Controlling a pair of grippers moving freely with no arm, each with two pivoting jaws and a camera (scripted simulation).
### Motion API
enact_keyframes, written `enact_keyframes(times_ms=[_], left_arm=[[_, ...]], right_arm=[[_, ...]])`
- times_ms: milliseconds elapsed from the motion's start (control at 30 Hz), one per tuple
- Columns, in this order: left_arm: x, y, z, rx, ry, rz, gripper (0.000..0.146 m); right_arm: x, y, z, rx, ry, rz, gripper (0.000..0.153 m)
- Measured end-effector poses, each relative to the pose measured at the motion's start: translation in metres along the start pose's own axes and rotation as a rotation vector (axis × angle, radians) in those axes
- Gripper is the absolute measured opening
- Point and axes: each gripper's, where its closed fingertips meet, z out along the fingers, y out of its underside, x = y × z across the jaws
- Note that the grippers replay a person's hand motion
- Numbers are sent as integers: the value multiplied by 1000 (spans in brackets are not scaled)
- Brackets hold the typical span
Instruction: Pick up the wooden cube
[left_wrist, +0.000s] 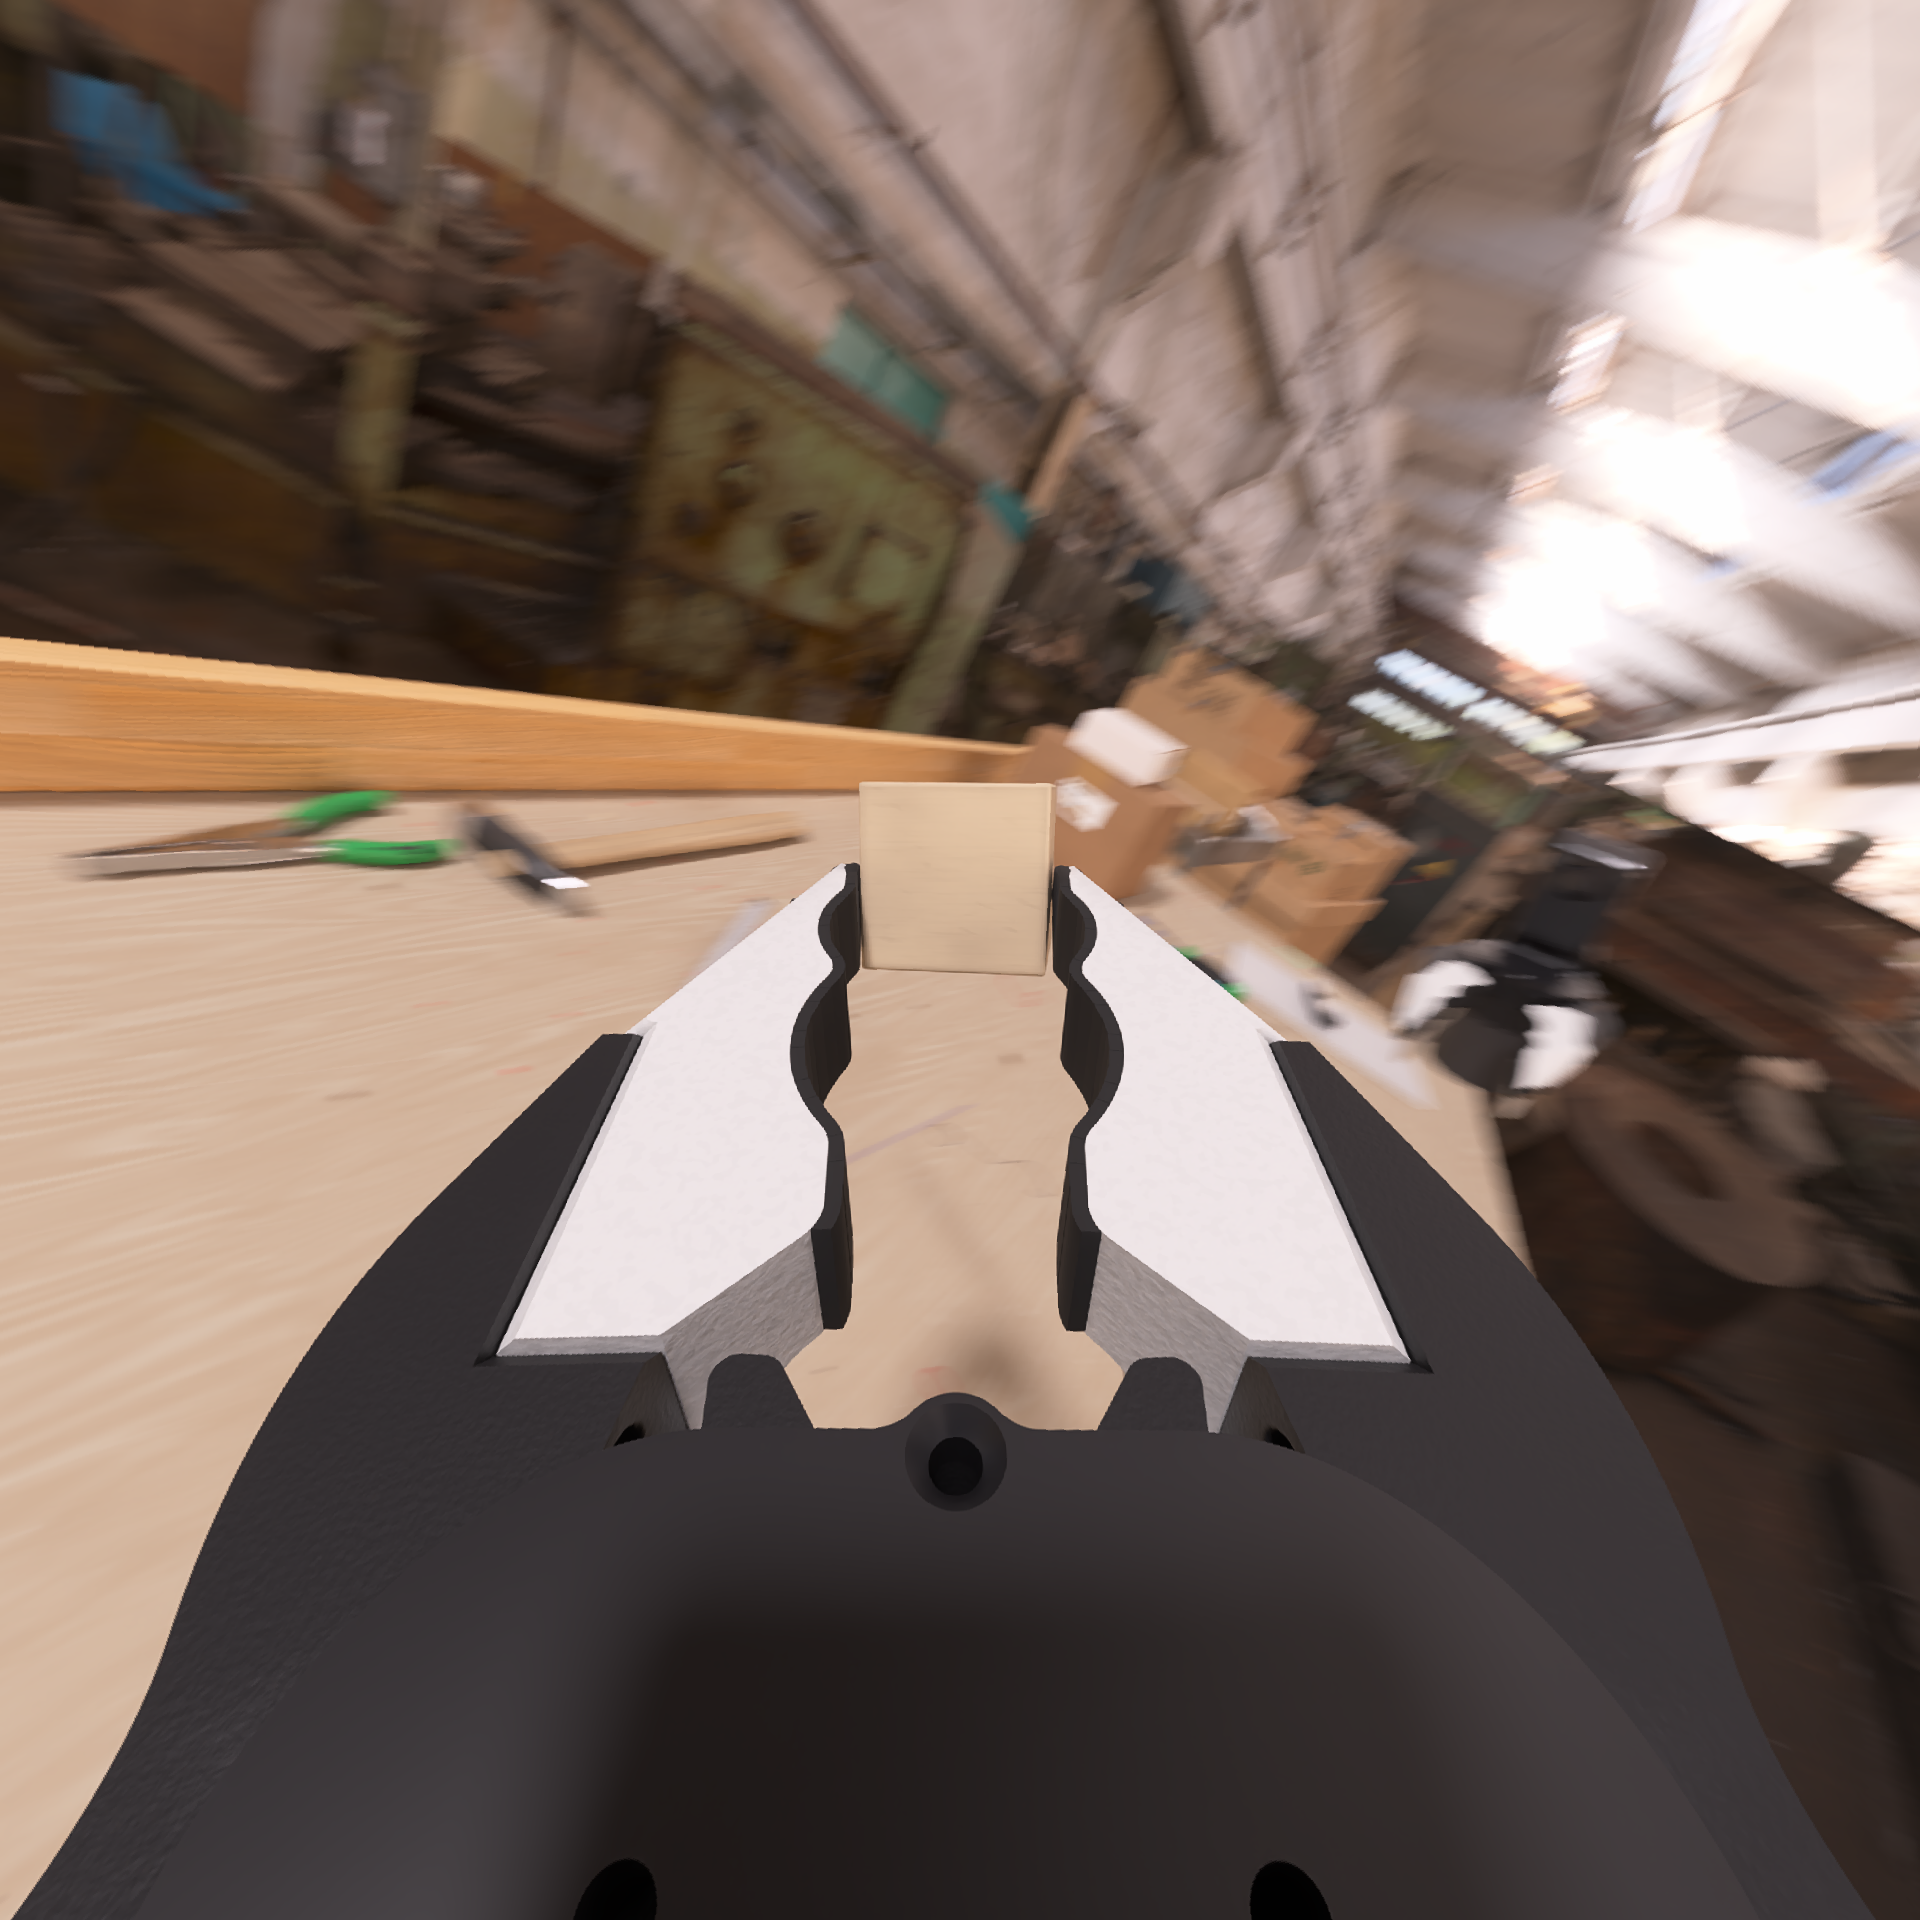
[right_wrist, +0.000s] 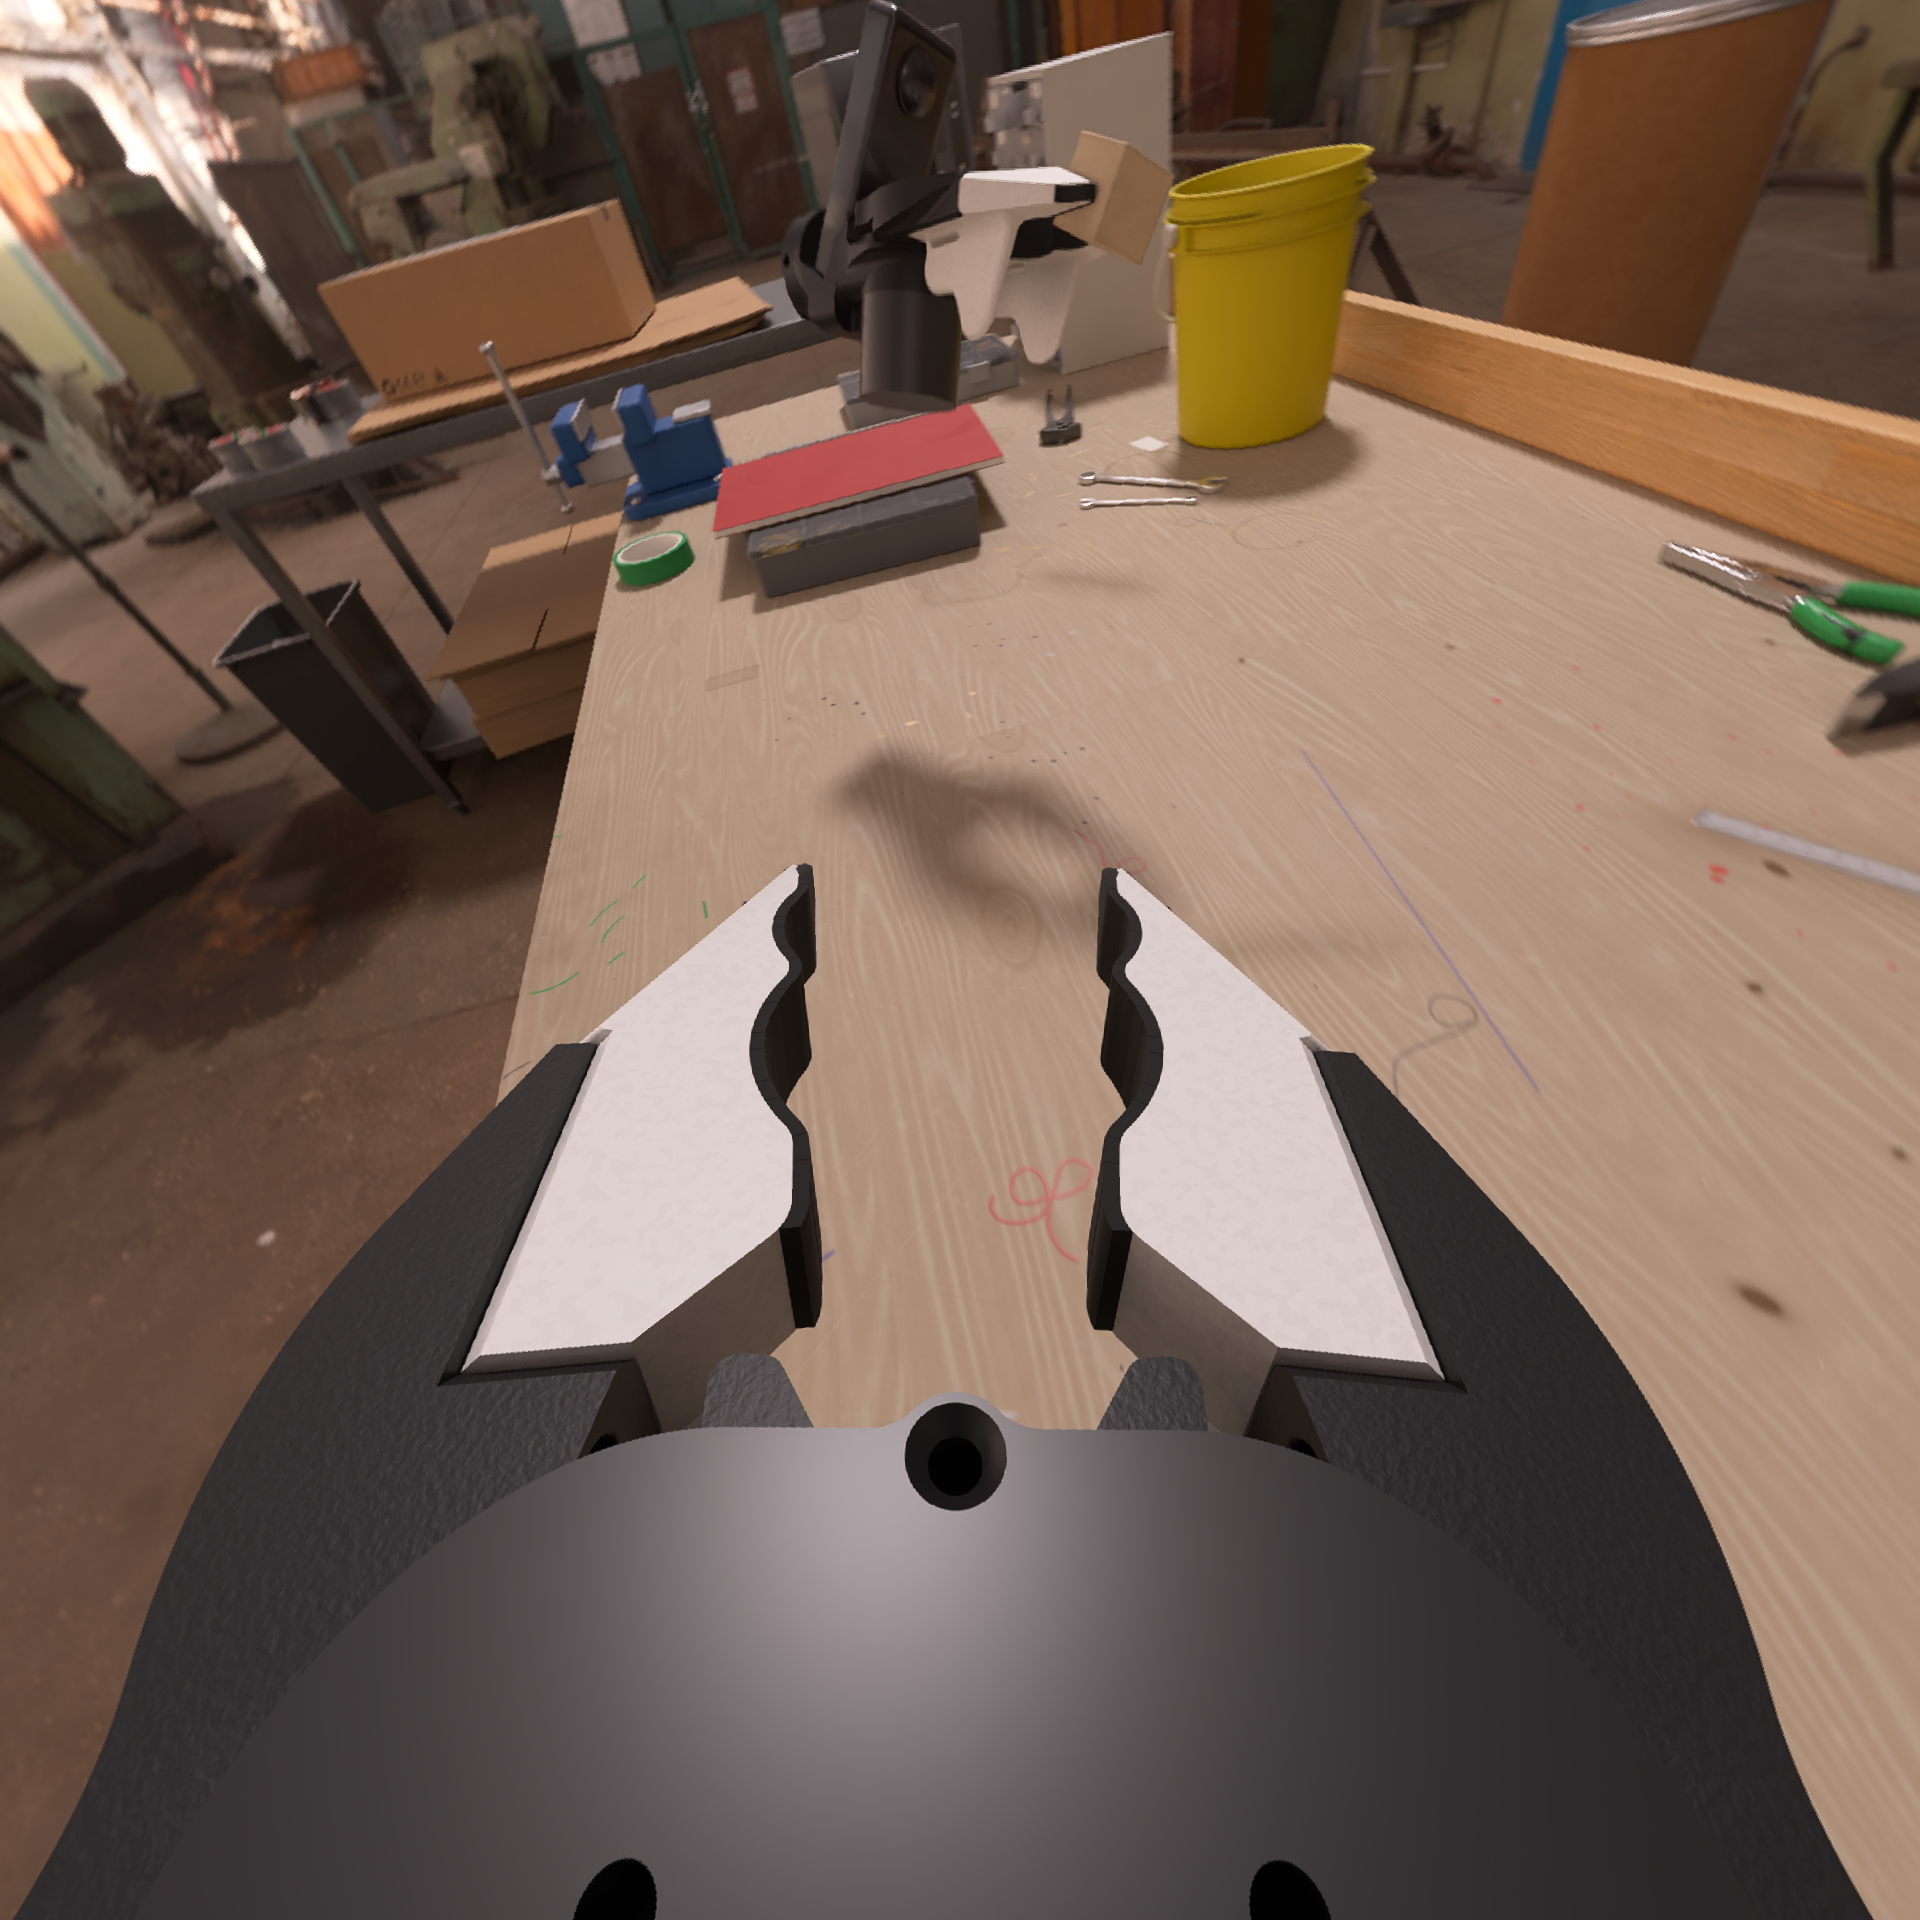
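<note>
The pale wooden cube (left_wrist: 954, 883) sits clamped between the fingertips of my left gripper (left_wrist: 954, 902), which is shut on it and holds it well above the wooden table (left_wrist: 312, 1039). In the right wrist view the same cube (right_wrist: 1127, 197) shows high in the air at the far end, held by the left gripper (right_wrist: 1086, 203). My right gripper (right_wrist: 956, 894) is open and empty, low over the near left part of the table (right_wrist: 1247, 727).
A yellow bucket (right_wrist: 1252, 312), a red-topped box (right_wrist: 862, 488), a blue vise (right_wrist: 644, 447), green tape (right_wrist: 652, 558), wrenches (right_wrist: 1143, 488) and green-handled pliers (right_wrist: 1829, 613) lie on the table. A wooden rail (right_wrist: 1621, 405) borders its right side. Pliers (left_wrist: 270, 842) also show in the left view.
</note>
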Motion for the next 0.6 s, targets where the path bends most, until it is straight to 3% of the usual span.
enact_keyframes(times_ms=[133,267,467,600], left_arm=[[106,34,4,113,379,-104,37],[182,70,15,171,628,-81,37],[235,146,65,39,654,176,37],[261,160,71,23,715,331,37]], right_arm=[[-25,-16,20,4,-60,-72,55],[-49,-32,34,44,-123,-70,54],[-57,-22,56,31,-37,-134,55],[-65,-13,67,-3,4,-232,55]])
